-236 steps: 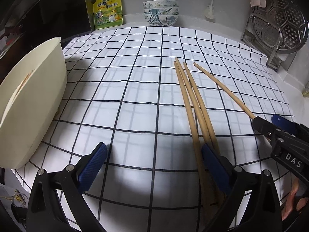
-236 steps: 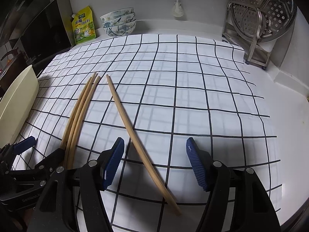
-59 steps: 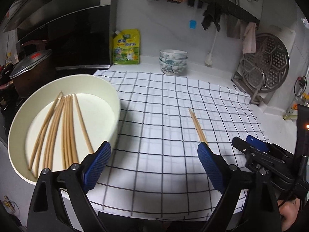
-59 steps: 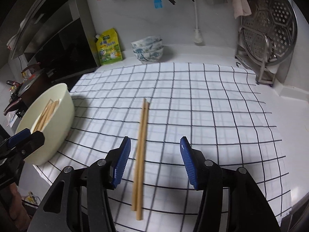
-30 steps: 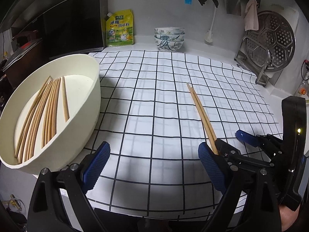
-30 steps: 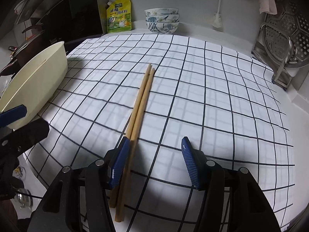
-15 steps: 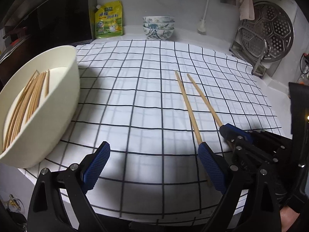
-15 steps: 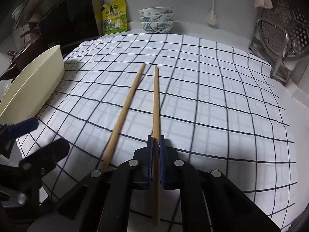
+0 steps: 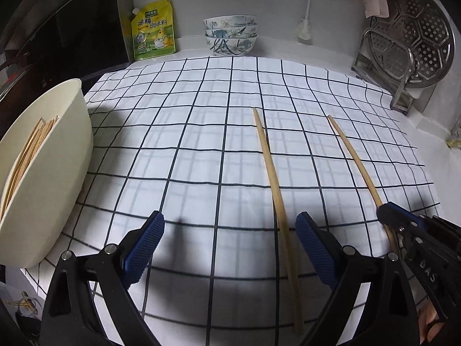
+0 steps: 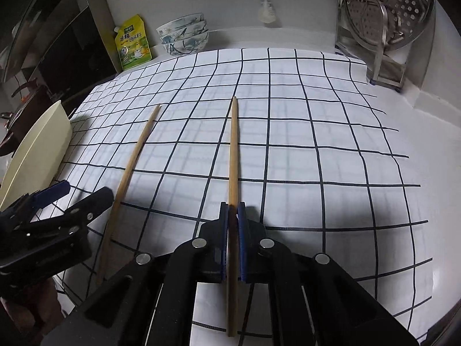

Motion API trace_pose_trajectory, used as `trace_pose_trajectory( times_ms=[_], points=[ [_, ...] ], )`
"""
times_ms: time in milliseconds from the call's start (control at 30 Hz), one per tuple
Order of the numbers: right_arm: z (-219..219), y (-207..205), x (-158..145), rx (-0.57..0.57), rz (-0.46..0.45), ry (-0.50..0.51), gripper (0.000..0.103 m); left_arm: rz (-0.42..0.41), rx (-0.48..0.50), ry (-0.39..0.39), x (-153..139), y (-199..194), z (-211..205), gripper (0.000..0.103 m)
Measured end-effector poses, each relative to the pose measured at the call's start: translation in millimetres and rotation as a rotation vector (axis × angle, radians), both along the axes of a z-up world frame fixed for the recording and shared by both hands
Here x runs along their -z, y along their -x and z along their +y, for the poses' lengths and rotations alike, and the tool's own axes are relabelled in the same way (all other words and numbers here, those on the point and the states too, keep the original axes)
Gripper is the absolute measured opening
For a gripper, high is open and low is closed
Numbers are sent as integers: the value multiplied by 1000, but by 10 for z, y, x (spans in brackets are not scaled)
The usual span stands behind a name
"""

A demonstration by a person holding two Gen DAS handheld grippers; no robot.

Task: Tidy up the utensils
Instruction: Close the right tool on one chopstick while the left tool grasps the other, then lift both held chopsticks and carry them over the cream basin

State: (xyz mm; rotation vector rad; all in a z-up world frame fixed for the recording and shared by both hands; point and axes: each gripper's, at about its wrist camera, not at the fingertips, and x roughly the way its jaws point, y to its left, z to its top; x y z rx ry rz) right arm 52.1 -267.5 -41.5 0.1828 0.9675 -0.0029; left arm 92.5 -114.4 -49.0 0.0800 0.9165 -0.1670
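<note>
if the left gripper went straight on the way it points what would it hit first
Probably the checked cloth: the open left gripper angles down toward it. The loose chopstick lies just inside its right finger; depth is unclear.

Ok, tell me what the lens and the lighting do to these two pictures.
Left wrist view: fisheye bows the checked cloth lines; the open left gripper casts soft shadows.
Right wrist view: same bowing, dark corners; the right gripper, shut on a chopstick, shadows the cloth.

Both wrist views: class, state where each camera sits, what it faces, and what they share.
Left wrist: behind the open left gripper, facing the checked cloth, loose chopstick and cream bowl.
Right wrist: behind the right gripper, shut on the held chopstick.
Shared: both chopsticks, patterned bowls, steamer rack.
</note>
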Motion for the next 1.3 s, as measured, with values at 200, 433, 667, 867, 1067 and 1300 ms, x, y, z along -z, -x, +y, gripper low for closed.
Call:
trace_pose_trajectory(
  times_ms=[200, 433, 667, 867, 1067, 1300],
  points=[
    [-3, -35, 2, 3, -9, 11, 19, 14, -23, -20, 86, -98, -25, 91],
    [95, -84, 19, -7, -16, 110, 26, 13, -32, -28, 129, -140, -80, 91],
    [213, -69, 28, -45, -25, 157, 7, -15, 5, -2, 78, -70, -118, 35],
    [175, -47, 21, -30, -30, 107, 7, 14, 32, 25, 49, -27, -56, 7],
    [178, 21, -86, -19, -71, 10, 7, 4, 30, 38, -93, 131, 175, 7],
    [597, 120, -522, -65, -200, -72, 7, -109, 24, 59, -606, 315, 645, 7]
  ],
)
